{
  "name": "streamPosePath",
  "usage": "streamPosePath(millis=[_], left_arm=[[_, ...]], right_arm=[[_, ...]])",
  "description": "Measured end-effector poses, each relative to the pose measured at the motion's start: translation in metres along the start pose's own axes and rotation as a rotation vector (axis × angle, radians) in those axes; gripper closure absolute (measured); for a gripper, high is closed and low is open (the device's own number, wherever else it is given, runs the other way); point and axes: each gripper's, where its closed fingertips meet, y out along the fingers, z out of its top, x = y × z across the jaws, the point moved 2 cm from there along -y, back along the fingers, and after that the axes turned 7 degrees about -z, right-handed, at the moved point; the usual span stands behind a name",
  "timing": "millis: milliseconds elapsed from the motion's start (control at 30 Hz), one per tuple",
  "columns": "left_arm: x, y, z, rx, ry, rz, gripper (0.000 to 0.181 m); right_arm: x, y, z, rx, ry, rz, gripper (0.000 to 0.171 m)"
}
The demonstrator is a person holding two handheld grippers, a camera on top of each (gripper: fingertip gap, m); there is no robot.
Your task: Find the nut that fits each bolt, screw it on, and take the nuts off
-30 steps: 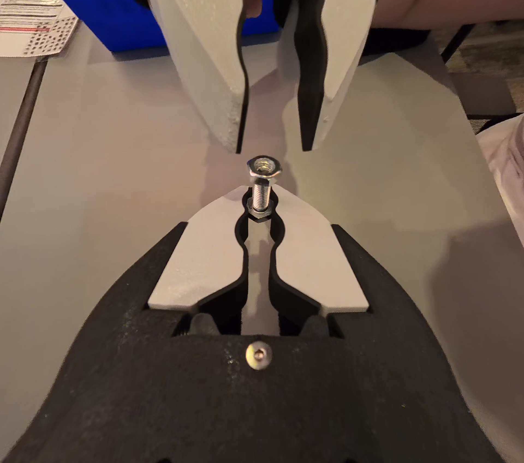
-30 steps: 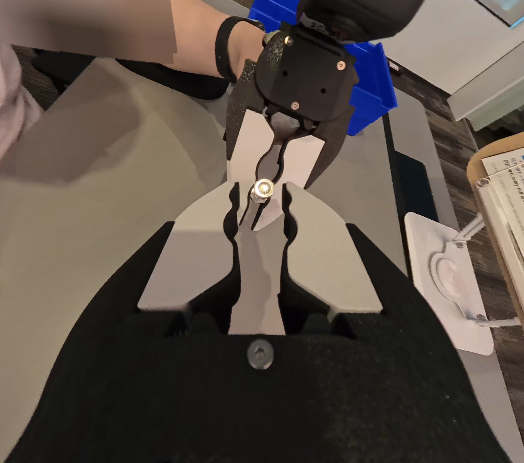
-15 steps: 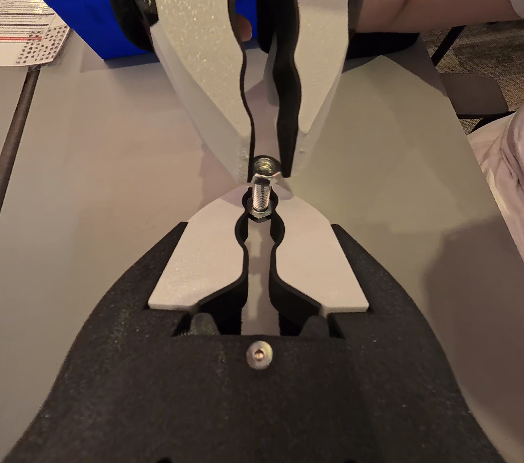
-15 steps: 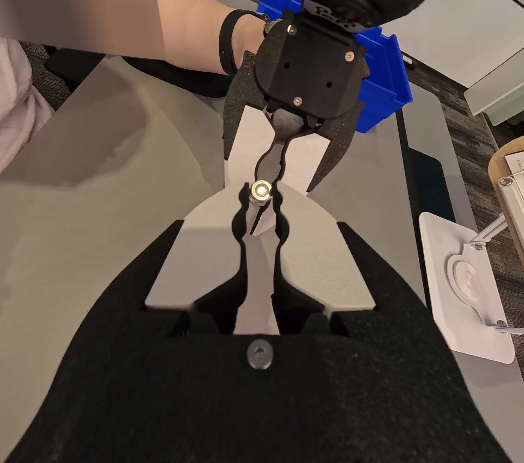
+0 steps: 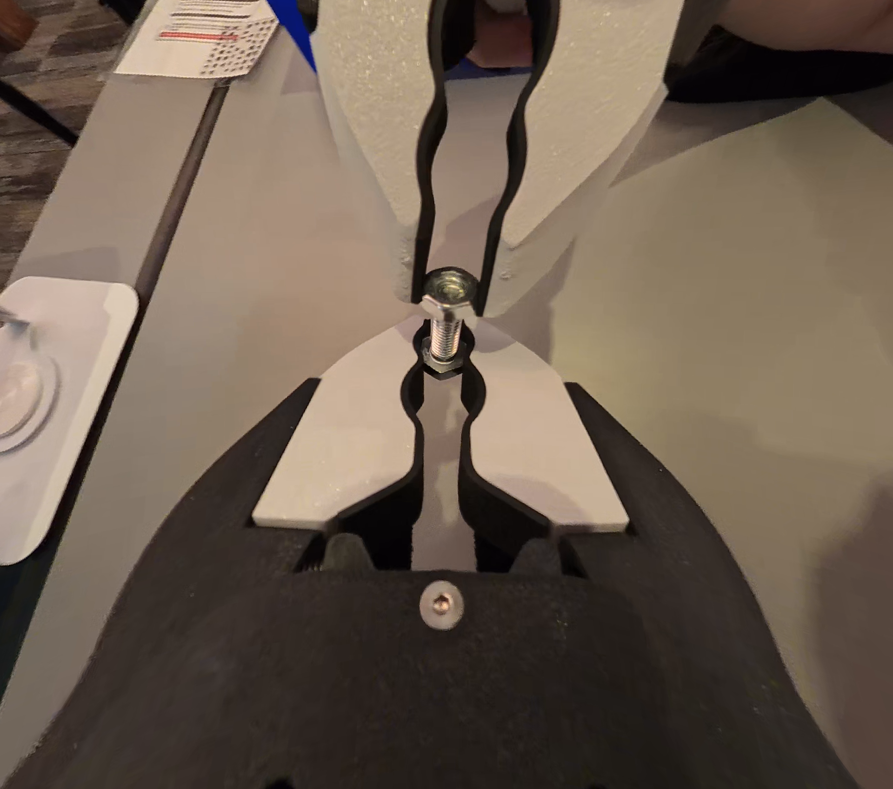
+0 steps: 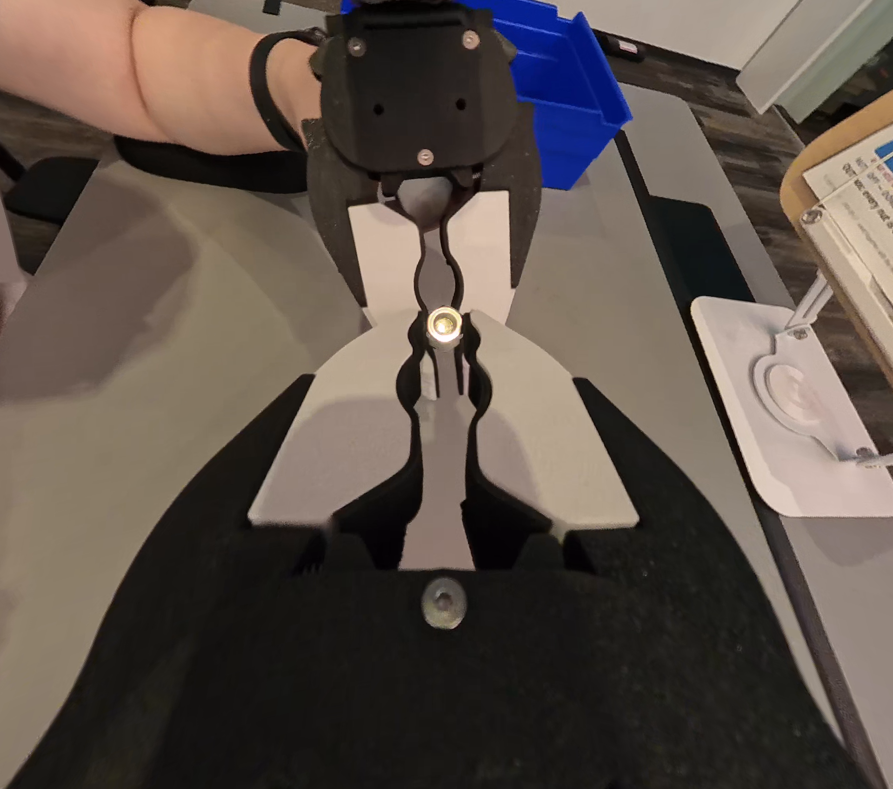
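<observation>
Setting: grey table in an office-like room, a blue bin at its far side, a printed sheet on the neighbouring surface, a white plate with a clear dome at the table edge.

Task item: bolt held in the air above the table, between the two grippers; a nut sits on its shaft.

Left gripper: jaws drawn close, pinching the nut at their tips; the threaded shaft rises out of the grip toward the other gripper.

Right gripper: jaws narrowed onto the bolt's hex head, pads touching it on both flanks, seen end-on in the right wrist view.

Step in hand (judged): turning bolt against nut; whether on or off cannot be told.

Risk 1: tips hold only small flats, so a twist off the bolt's axis could cam the head or nut out of the pads and drop it onto the table.

Risk 2: slack in either grip would let the part spin with the other, so no thread travel.

Risk 3: tilt between grippers could bind the thread.
</observation>
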Motion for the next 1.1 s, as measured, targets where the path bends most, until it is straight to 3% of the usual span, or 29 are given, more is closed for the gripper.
streamPosePath(millis=[600,1100], left_arm=[[-0.031,-0.012,-0.007,-0.039,-0.11,0.248,0.172],[-0.032,-0.012,-0.007,-0.006,-0.147,0.216,0.172]], right_arm=[[0.023,0.016,0.005,0.02,0.313,-0.256,0.157],[0.023,0.017,0.005,0.006,0.361,-0.326,0.154]])
